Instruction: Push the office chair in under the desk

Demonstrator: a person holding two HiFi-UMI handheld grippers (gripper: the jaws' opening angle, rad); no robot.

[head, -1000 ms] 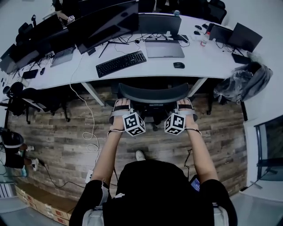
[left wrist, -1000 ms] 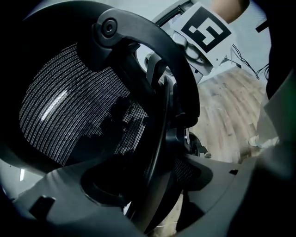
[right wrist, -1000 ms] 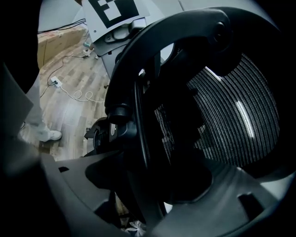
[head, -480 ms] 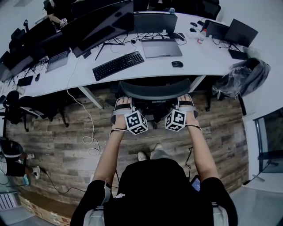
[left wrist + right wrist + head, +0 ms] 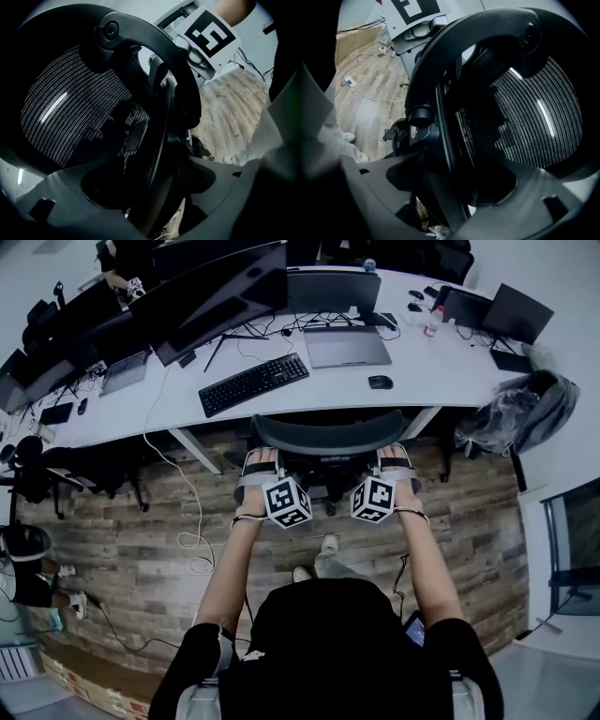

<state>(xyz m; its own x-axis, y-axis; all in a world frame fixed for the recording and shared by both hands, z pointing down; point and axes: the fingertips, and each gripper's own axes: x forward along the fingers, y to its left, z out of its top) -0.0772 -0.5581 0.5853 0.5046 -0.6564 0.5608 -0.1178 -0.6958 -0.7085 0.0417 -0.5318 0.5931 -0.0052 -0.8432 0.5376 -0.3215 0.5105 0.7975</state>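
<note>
The office chair (image 5: 326, 434) stood at the near edge of the desk (image 5: 441, 381), about in the middle. Its seat seemed tucked under already, but its back stuck out over the wood floor (image 5: 141, 521). I guessed a little pushing was left. The left gripper (image 5: 256, 463) and right gripper (image 5: 395, 461) sat on the top of the chair's back, one near each end. Both had their jaws apart, loose, with the back's rim between them.

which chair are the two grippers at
The mesh-backed chair at the middle of the desk, facing the keyboard: the left gripper and right gripper straddle its backrest rim. The dark chair at far left stands untouched.
</note>
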